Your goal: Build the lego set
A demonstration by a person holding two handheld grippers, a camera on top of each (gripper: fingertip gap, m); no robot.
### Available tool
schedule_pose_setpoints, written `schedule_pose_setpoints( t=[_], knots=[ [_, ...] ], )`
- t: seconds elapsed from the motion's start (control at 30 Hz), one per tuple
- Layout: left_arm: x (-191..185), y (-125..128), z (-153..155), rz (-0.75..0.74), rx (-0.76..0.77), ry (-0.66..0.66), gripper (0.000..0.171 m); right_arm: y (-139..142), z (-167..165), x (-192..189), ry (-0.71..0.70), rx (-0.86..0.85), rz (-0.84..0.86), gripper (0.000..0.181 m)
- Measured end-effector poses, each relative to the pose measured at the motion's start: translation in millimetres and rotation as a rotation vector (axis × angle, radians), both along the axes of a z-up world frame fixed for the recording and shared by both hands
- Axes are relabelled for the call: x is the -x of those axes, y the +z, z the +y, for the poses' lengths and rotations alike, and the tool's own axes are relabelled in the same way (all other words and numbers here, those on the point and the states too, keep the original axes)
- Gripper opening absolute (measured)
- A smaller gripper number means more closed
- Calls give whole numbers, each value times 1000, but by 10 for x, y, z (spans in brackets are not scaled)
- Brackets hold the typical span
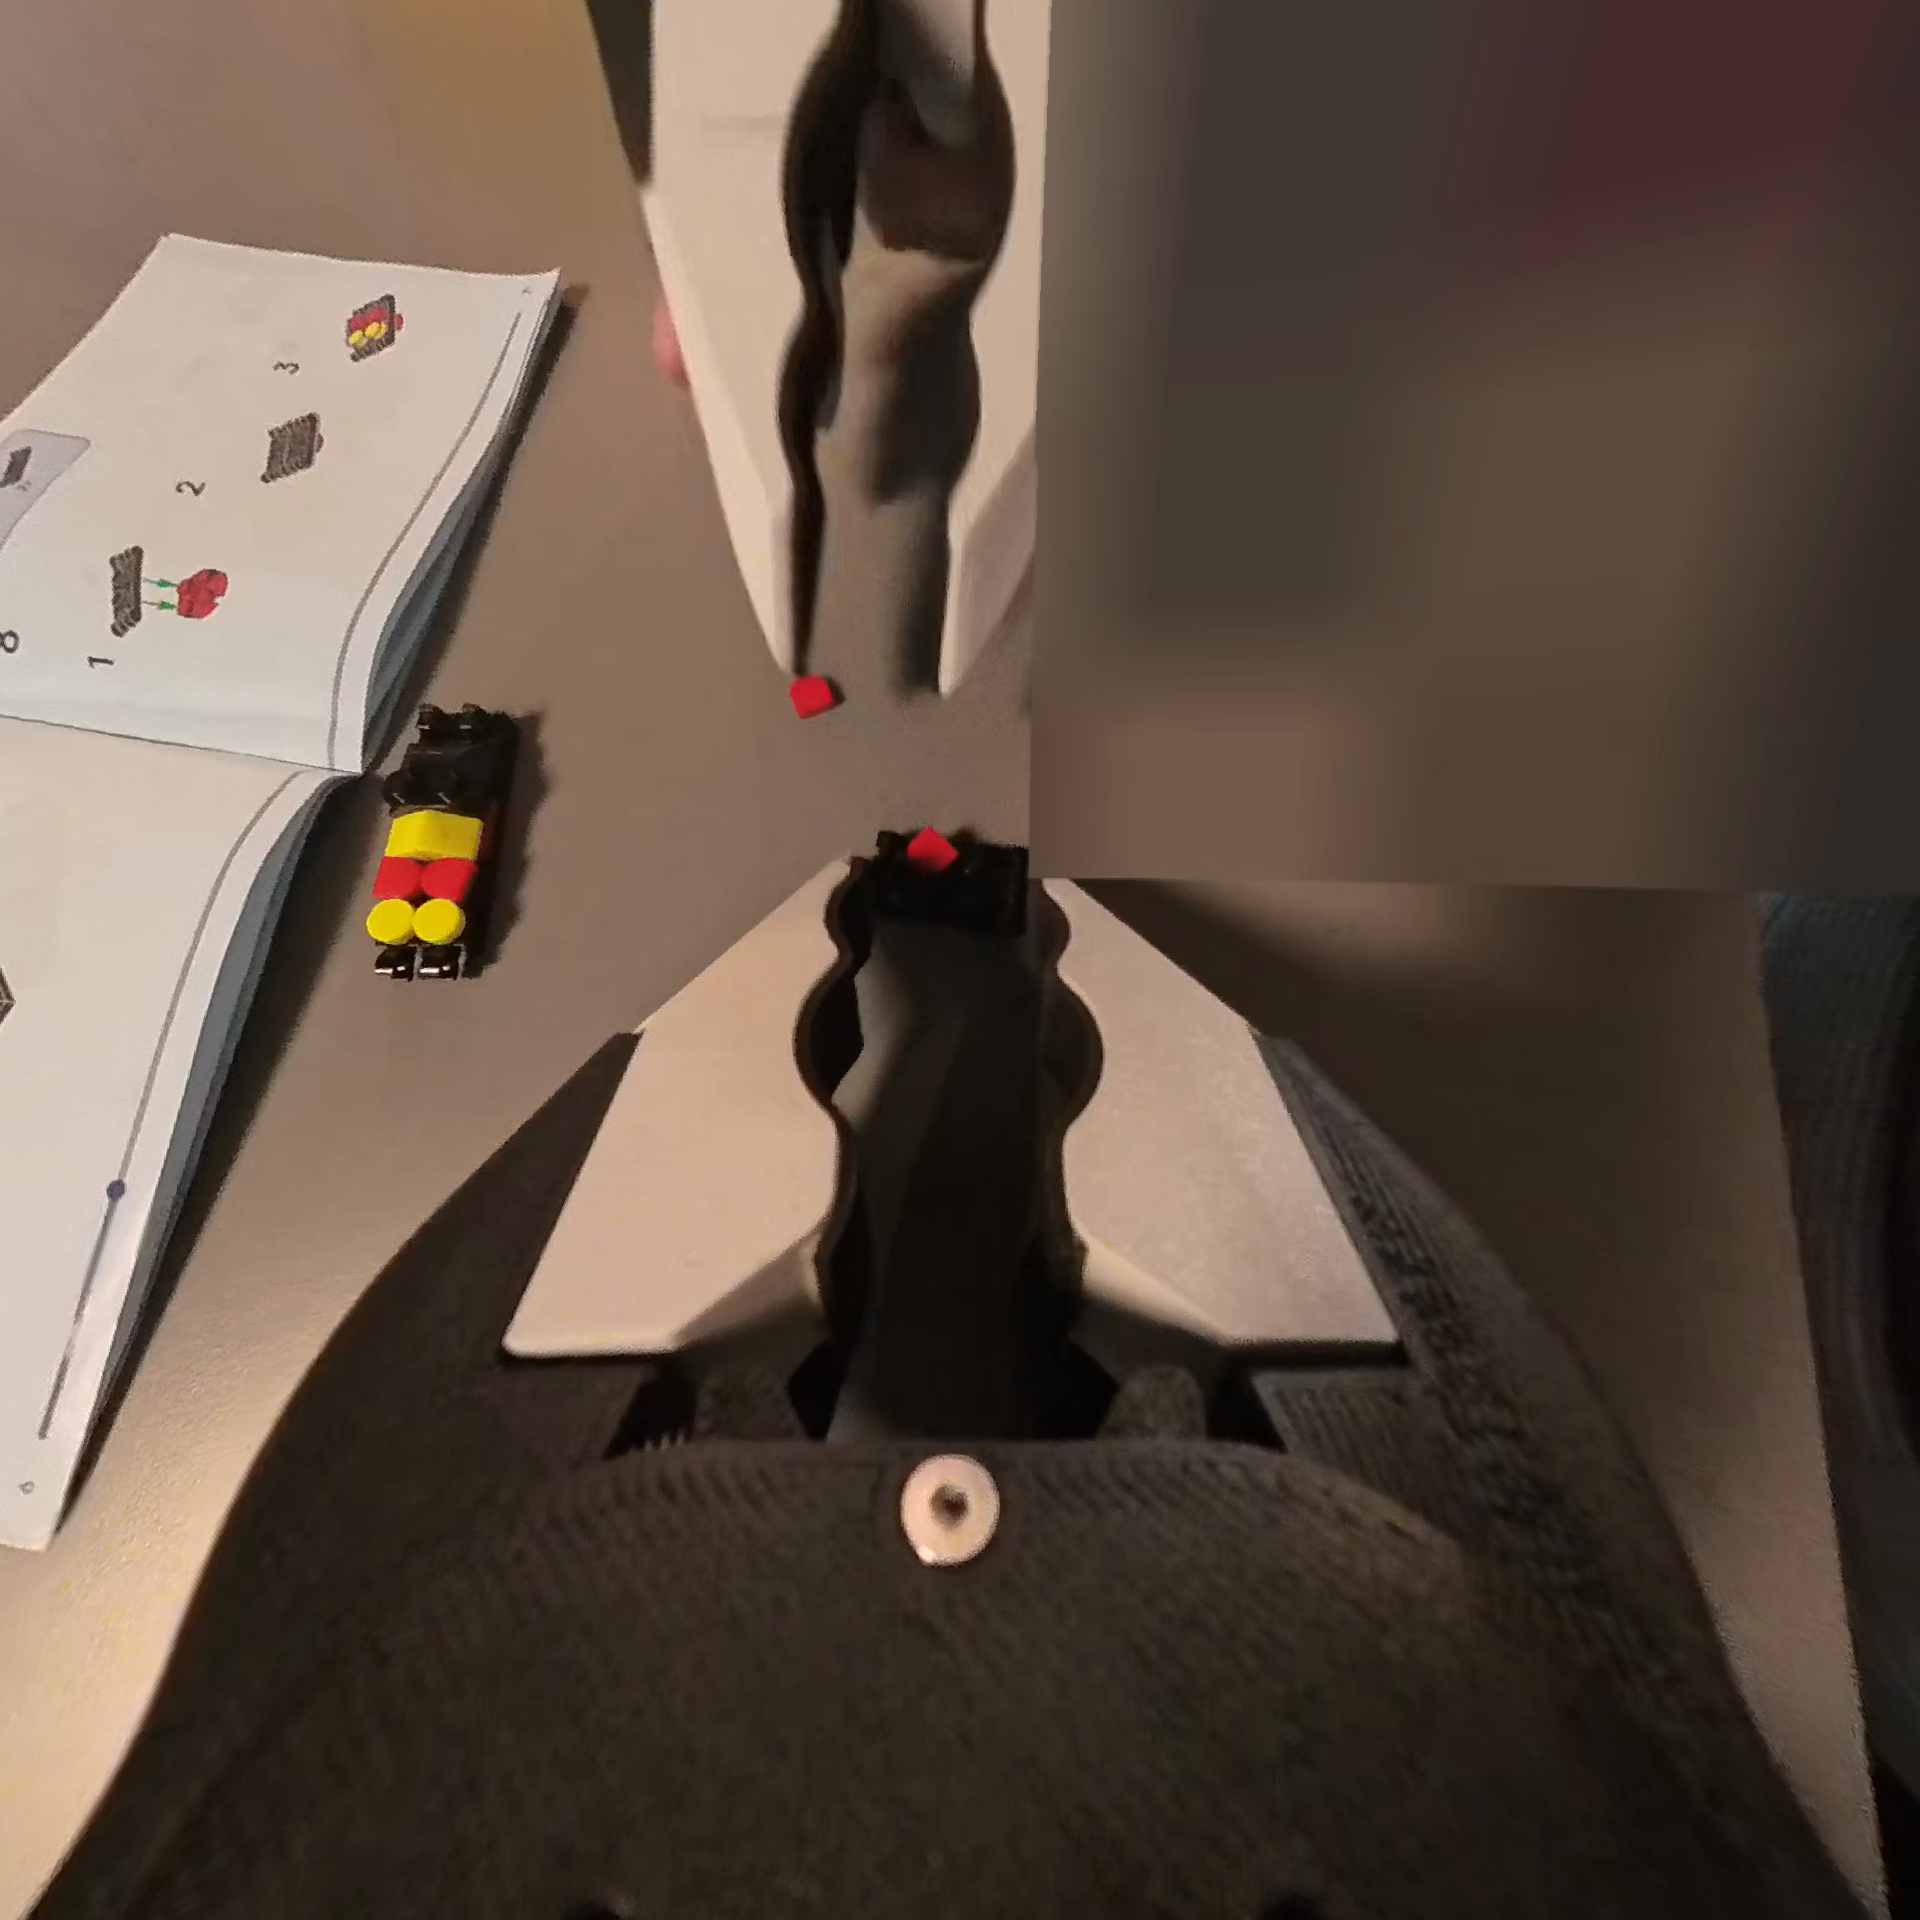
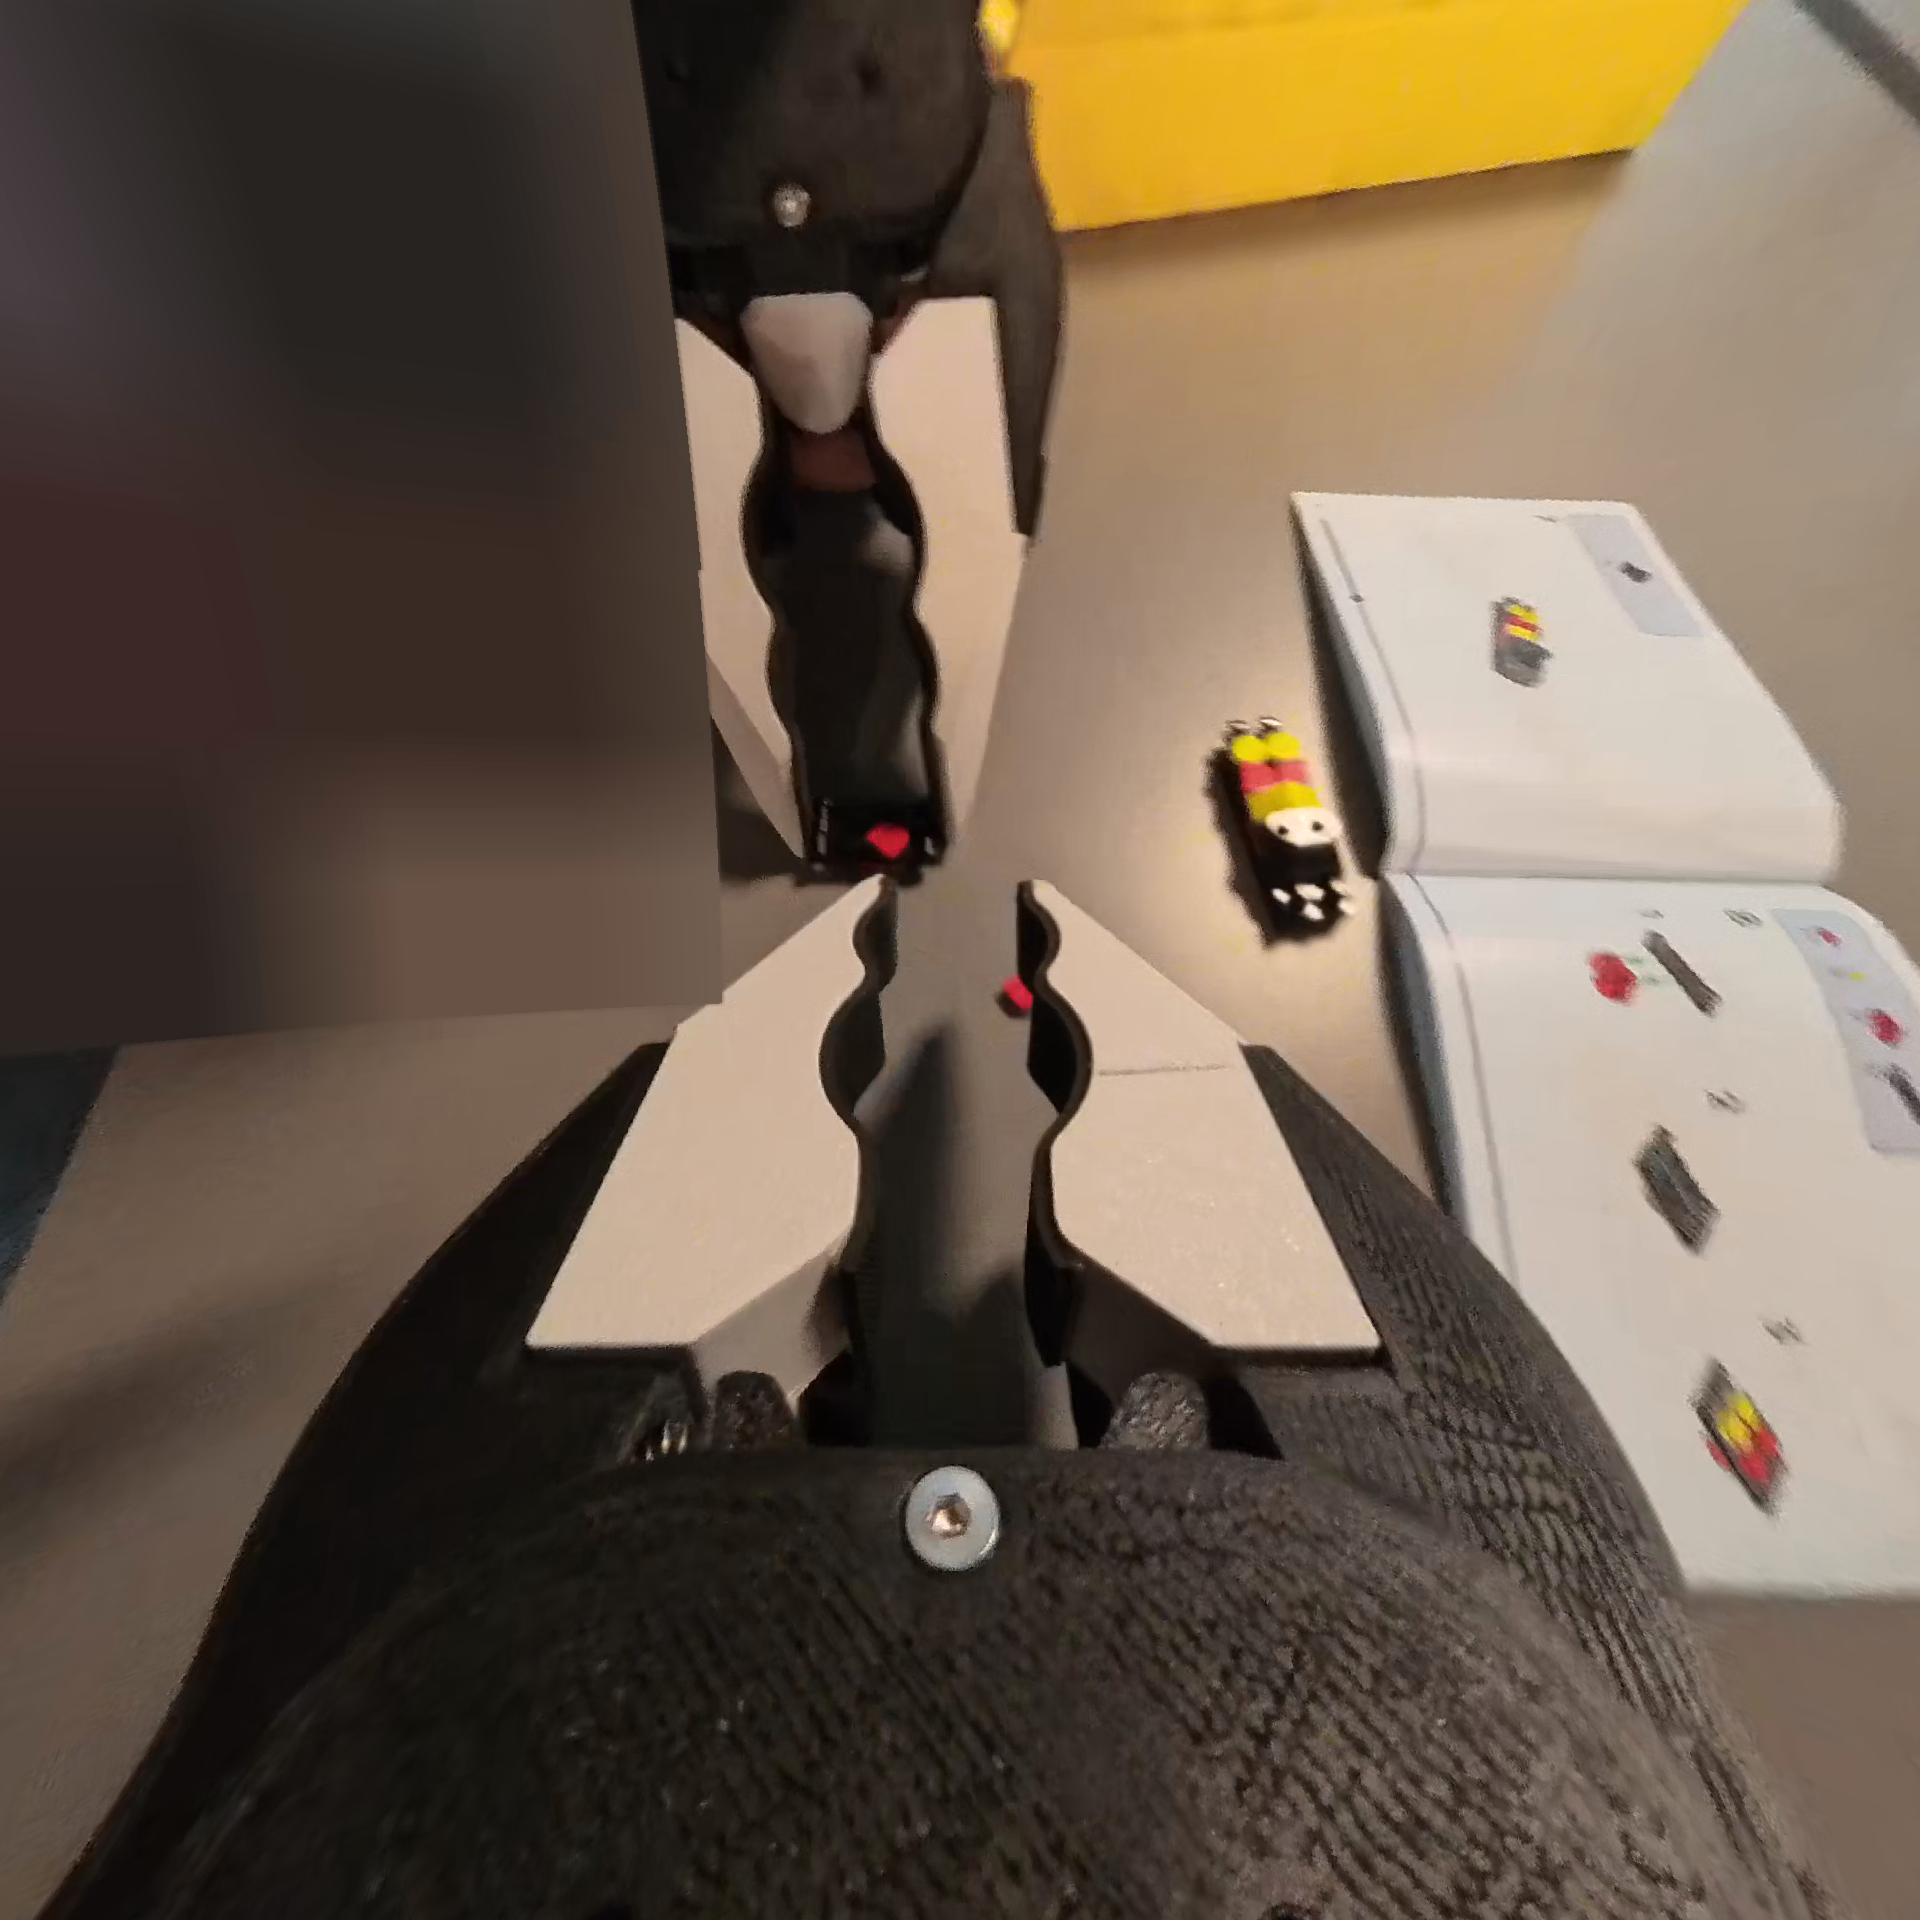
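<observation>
Lego build partway done, one small red piece loose.
Left gripper [image 1: 940,868] has its fingers pinching a black plate [image 1: 951,883] already topped with a red stud [image 1: 930,849]; right gripper [image 2: 956,914] faces it with its fingers spread and empty, a loose red piece [image 1: 812,694] lying on the table [image 1: 644,935] by its tip. Finished black, yellow and red sub-assembly [image 1: 434,852] rests beside the open instruction booklet [image 1: 239,499], so more steps probably remain.

Small lego build [image 1: 436,847] on table [image 1: 644,831], just beside open booklet [image 1: 208,499].
</observation>
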State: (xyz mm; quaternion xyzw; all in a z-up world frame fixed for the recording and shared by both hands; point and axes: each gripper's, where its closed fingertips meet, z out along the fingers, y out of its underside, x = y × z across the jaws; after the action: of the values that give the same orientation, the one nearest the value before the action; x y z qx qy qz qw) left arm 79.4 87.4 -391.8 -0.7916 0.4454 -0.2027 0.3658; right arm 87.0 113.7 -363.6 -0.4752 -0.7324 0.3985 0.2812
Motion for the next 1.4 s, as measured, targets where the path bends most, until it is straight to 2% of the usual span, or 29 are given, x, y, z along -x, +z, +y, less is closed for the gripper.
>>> schedule_pose_setpoints(
  t=[0.03,0.17,0.23,0.3,0.47,0.7,0.8,1.1,1.23,1.4],
  knots=[
    [0,2,-1,6,-12,-1,30,12,71,-39,-24,-23,5,22],
    [21,-2,27,-2,6,23,37,-22,187,-127,-63,-21,-23,23],
    [-1,4,-11,-32,49,-1,52,-108,179,-131,-62,-15,-63,23],
    [0,12,-21,-51,70,0,59,-192,182,-125,-60,-42,-89,23],
    [36,20,-45,-64,85,-8,67,-201,94,-67,-19,-75,-68,21],
    [194,45,-43,-99,133,-5,56,-243,83,-64,-15,-78,-97,21],
    [182,63,-139,-130,187,-49,45,-259,44,-111,6,-45,-121,18],
    [-7,129,-438,-223,314,-192,39,-258,90,-82,-23,-47,-119,16],
    [32,140,-359,-208,264,-161,38,-263,61,-61,-29,-37,-128,6],
    [124,233,-204,-192,148,-100,36,-144,-86,52,7,-20,-56,5]
  ],
)
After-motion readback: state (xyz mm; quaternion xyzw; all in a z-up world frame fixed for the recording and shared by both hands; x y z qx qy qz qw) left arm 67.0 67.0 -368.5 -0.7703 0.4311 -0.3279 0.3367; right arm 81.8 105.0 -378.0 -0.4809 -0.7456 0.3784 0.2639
